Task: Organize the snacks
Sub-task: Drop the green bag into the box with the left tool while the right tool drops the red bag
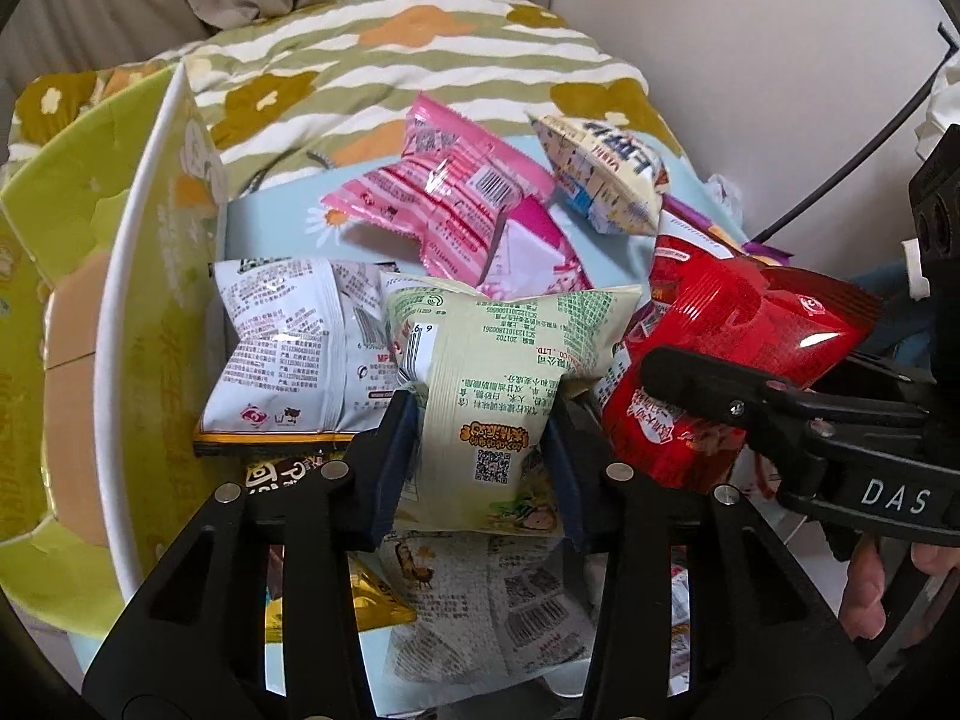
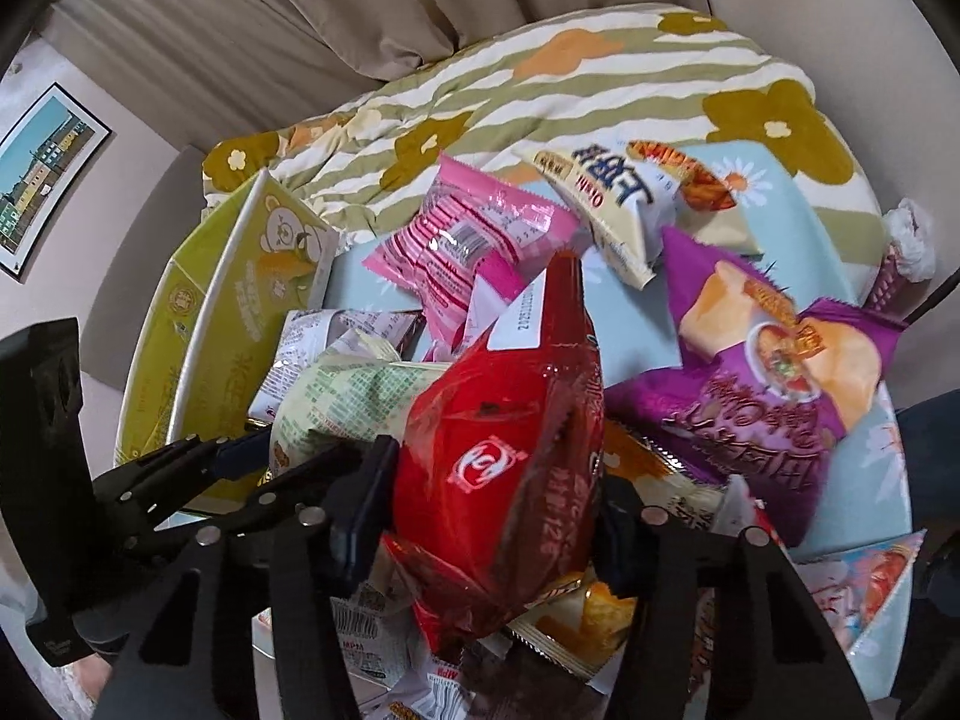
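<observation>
From the left wrist, the left gripper (image 1: 480, 450) is clamped on a pale green snack bag (image 1: 498, 372), its pads pinching the bag's lower half above the pile; a white snack bag (image 1: 282, 348) lies just beside it, near the green box (image 1: 144, 276). The right gripper (image 1: 690, 384) enters at the right (pressed against a red bag).

From the right wrist, the right gripper (image 2: 486, 498) squeezes the red snack bag (image 2: 498, 450), with a purple chip bag (image 2: 774, 384) lying beside it.
</observation>
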Available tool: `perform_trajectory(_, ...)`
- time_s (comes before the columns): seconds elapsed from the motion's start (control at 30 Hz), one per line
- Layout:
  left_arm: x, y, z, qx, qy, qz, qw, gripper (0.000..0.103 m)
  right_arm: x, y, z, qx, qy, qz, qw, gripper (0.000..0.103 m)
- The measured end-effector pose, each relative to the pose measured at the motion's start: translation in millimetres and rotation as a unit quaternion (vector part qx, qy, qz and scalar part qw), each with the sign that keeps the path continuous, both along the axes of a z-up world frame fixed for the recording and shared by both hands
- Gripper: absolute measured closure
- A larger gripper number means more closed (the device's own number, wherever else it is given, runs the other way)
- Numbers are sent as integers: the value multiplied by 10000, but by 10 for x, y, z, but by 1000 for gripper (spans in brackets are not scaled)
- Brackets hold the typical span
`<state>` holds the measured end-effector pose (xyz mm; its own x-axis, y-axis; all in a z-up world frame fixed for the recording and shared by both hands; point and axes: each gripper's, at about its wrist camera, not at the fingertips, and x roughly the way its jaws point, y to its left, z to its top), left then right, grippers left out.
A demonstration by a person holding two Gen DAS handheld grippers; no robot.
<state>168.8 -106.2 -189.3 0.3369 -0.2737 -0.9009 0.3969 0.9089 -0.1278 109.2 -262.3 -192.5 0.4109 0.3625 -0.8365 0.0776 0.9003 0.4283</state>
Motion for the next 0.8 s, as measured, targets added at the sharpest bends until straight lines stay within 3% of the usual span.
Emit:
perform_trajectory(0.23,-109,-47,282,-89,-282,-8,9996,62,-130,-77,346,-198,-276,1,9994,52)
perform_trajectory(0.43,-141,65,707,-233,-698,281,9969,62,-144,-69,749,-366,-684,212,9968,52)
perform_trajectory(0.63,-58,460,1127,-271,-1134,768,9902,62,64,186,1077,-387,-967,654,9924,52)
perform_trajectory(0.8,83,956,1305,-186,-1341,1080,9849,63,313,606,1198,-445,-1060,1108,9872,52)
